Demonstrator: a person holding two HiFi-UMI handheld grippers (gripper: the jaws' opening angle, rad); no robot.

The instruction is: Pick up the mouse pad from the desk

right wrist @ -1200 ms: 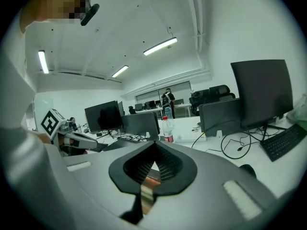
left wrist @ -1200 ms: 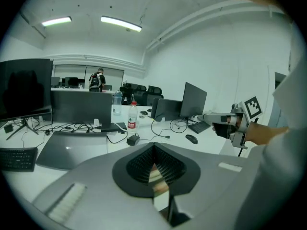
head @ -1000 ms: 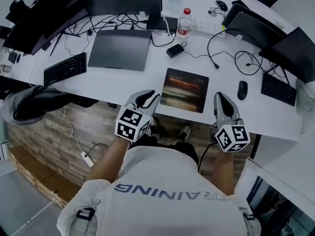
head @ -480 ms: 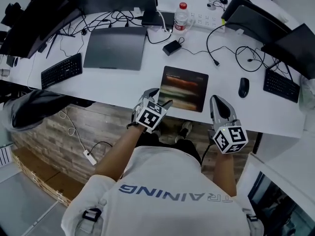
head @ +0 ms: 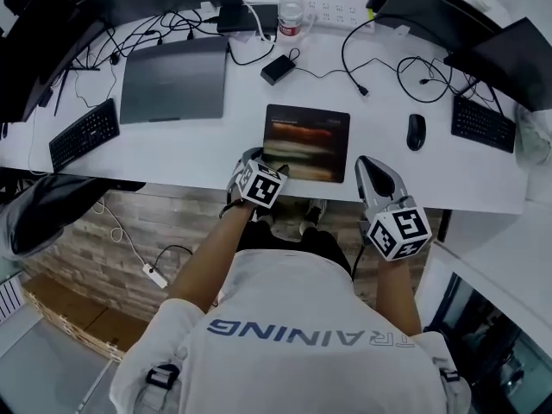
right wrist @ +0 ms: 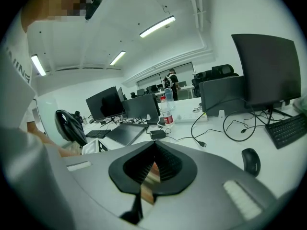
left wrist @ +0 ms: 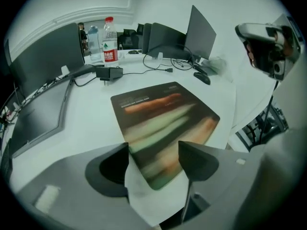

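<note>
The mouse pad (head: 306, 142) lies flat on the white desk (head: 198, 149), close to the front edge, with the person standing right before it. The left tool (head: 274, 169) is down at the pad's near left corner. In the left gripper view, the left tool (left wrist: 153, 152) has its jaws spread wide, one on either side of that corner of the mouse pad (left wrist: 163, 123). The blurred stripes of the pad run up between them, and a patch of bare desk (left wrist: 91, 123) shows below. Whether either jaw actually touches the pad cannot be told from here. Over on the other side, the right tool (head: 369, 164) hangs by the desk's front edge, just off the pad's right side and apart from it. The right gripper view shows the right tool (right wrist: 154, 147) with its jaws brought together, only a thin slit between them and nothing clamped. A sliver of colour shows through that slit. Further right on the desk sits a black mouse (head: 416, 131), well apart from the pad. Behind the pad are a small power adapter (head: 278, 69), a closed laptop (head: 175, 78) and a water bottle (head: 291, 11) with a red cap.
</note>
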